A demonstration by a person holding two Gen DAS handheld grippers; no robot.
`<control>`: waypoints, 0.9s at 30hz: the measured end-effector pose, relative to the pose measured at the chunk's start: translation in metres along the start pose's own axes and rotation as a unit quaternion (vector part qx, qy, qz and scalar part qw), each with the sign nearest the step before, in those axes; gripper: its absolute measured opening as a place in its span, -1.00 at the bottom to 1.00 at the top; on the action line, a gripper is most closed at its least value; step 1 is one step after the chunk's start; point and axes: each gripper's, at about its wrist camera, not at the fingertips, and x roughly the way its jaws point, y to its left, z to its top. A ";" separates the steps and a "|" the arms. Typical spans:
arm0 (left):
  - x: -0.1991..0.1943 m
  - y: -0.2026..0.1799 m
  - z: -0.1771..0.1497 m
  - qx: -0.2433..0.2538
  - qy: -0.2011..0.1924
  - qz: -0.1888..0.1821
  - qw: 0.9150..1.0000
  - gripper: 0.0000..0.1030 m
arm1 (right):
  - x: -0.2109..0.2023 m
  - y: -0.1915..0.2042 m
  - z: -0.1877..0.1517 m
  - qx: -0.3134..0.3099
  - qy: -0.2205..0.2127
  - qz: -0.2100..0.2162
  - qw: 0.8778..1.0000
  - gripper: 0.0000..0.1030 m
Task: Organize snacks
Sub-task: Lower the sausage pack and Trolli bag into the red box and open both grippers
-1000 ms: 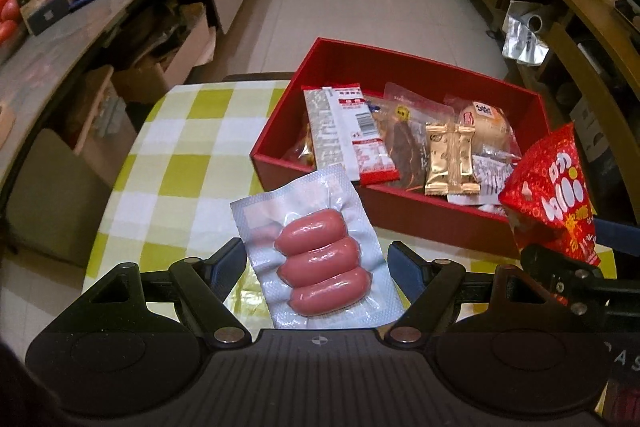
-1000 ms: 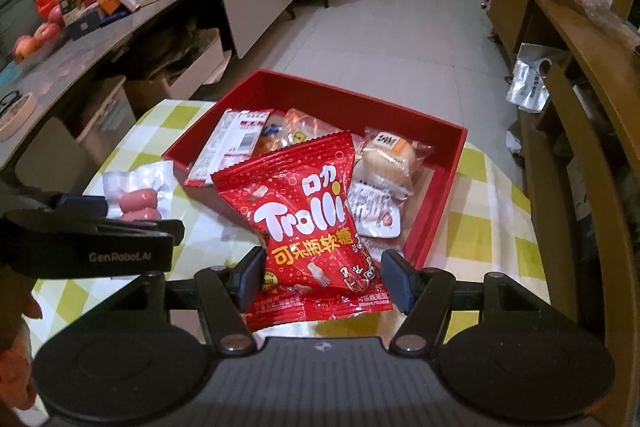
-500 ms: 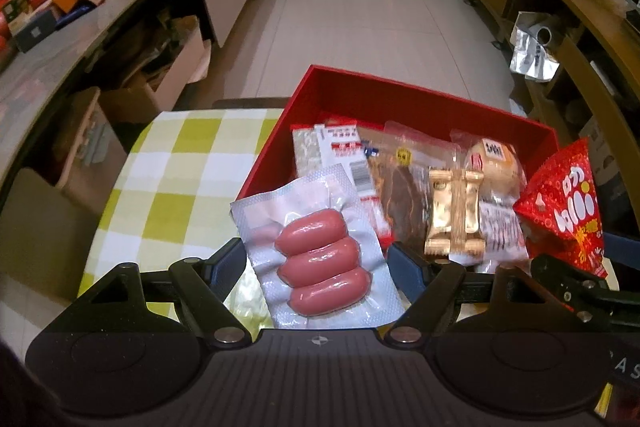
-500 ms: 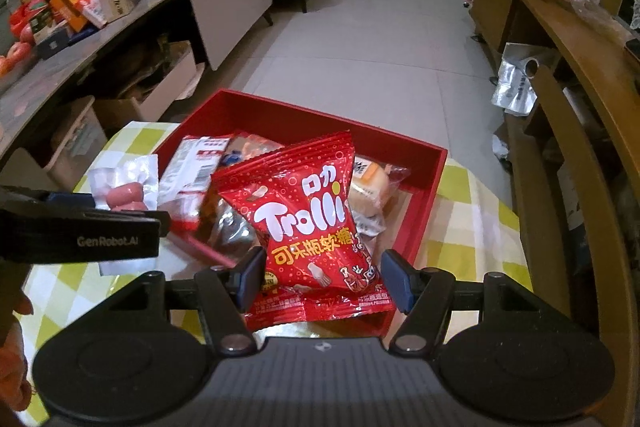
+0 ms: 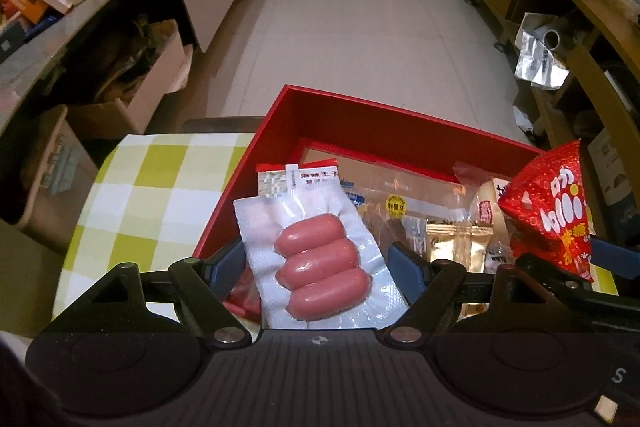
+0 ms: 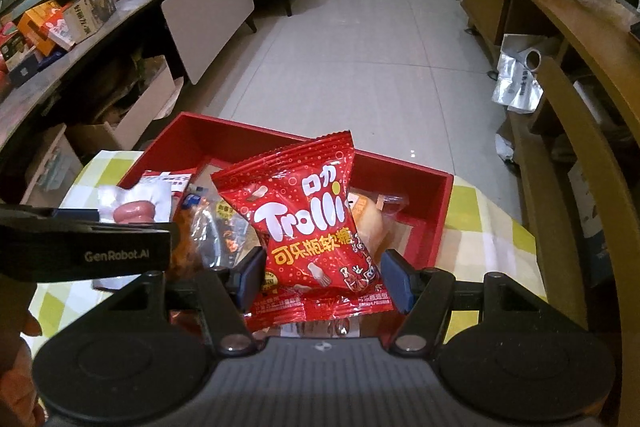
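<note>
1. Left tool [image 5: 316, 263]: clenched on the vacuum pack of three sausages [image 5: 320, 259]; both blue pads press the pack's side edges. The pack is held in the air over the near left corner of the red box [image 5: 400, 131].
2. Right tool [image 6: 320, 275]: clenched on the red Trolli gummy bag [image 6: 308, 219]; pads bear on the bag's lower sides, bag upright and tilted slightly left. It hangs over the middle of the red box [image 6: 424, 219].
3. In the left wrist view the Trolli bag [image 5: 552, 211] shows at the right edge, above the right tool's black body.
4. In the right wrist view the left tool's body, marked GenRobot.AI, crosses the left edge with the sausage pack [image 6: 134, 209] just above it.
5. Box contents, lying flat: a white and red packet [image 5: 304, 179] at the left, a clear wrapper with a yellow sticker [image 5: 396, 203], gold sachets [image 5: 460, 243], a wrapped bun [image 6: 370, 217] at the right.
6. The box rests on the surface, covered by a green and white check cloth [image 5: 160, 187].
7. Fingertips of a hand [image 6: 20, 347] show at the lower left of the right wrist view.
</note>
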 end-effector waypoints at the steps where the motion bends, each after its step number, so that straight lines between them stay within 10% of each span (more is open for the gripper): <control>1: 0.002 0.000 0.001 -0.001 0.002 -0.001 1.000 0.60 | 0.003 0.000 0.000 0.001 0.002 0.000 1.000 0.35; 27: -0.023 0.019 -0.008 -0.019 -0.003 0.006 1.000 0.80 | -0.021 0.001 -0.003 0.007 -0.001 -0.027 1.000 0.54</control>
